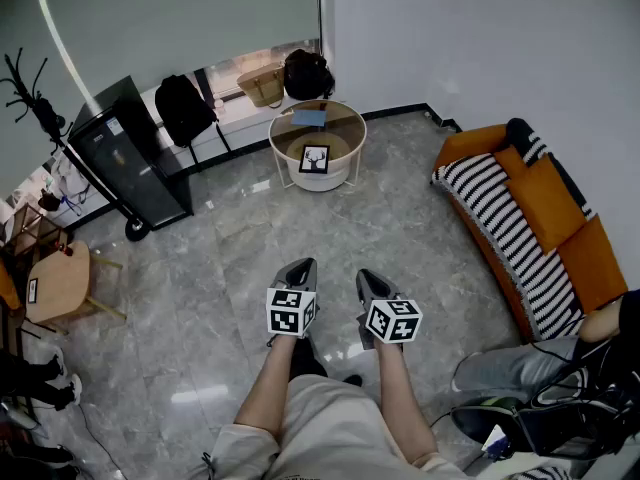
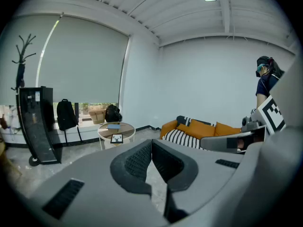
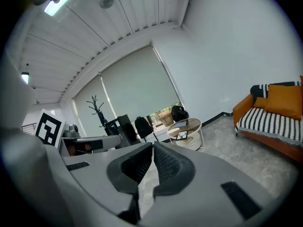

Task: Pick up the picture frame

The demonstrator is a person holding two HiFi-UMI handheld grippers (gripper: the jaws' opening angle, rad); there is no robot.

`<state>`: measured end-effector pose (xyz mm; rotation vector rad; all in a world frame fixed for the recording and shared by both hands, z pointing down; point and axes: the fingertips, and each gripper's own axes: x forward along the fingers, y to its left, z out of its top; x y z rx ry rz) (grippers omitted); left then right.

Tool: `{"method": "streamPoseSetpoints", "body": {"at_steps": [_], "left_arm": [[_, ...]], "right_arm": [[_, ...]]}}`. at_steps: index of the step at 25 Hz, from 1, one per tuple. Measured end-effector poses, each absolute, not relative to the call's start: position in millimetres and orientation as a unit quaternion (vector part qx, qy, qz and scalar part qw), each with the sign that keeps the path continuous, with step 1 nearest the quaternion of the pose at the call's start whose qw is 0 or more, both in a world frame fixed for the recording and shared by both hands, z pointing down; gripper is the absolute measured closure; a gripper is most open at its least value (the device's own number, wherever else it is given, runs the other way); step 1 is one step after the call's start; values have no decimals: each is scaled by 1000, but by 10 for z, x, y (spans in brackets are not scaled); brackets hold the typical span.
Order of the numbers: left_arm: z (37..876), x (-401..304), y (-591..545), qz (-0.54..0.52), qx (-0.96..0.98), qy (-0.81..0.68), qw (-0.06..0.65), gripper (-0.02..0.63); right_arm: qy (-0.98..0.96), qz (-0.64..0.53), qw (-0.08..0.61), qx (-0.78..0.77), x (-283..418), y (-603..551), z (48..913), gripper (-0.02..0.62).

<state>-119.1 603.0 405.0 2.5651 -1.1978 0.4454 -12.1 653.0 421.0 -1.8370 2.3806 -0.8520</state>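
Left gripper [image 1: 300,266] and right gripper [image 1: 370,278] both clenched on nothing. Picture frame [image 1: 314,158], black antlered-head print, stands inside the round side table [image 1: 352,138], well apart from both. Any lettering too small to read.

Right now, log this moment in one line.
left gripper: shut, empty | right gripper: shut, empty | picture frame: at round table, untouched

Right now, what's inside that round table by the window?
A black picture frame stands inside the round table, below its see-through top, where a blue item lies. Whatever is behind the frame is hidden.
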Motion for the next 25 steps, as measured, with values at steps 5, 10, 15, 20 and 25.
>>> {"method": "streamPoseSetpoints", "body": {"at_steps": [5, 10, 15, 20, 25], "left_arm": [[4079, -1341, 5960, 154, 883, -420, 144, 586], [4139, -1380, 5984, 158, 882, -418, 151, 586], [4138, -1310, 5985, 158, 885, -410, 153, 586], [4163, -1213, 6001, 162, 888, -402, 155, 586], [4226, -1199, 6009, 169, 886, -401, 159, 586]], "right_arm": [[765, -274, 10, -583, -230, 6461, 4212, 554], [767, -276, 10, -579, -292, 6472, 4219, 554], [763, -279, 11, -583, -247, 6490, 4219, 554], [759, -287, 13, -585, -161, 6509, 4233, 554], [747, -314, 53, -583, -73, 6474, 4254, 553]]}}
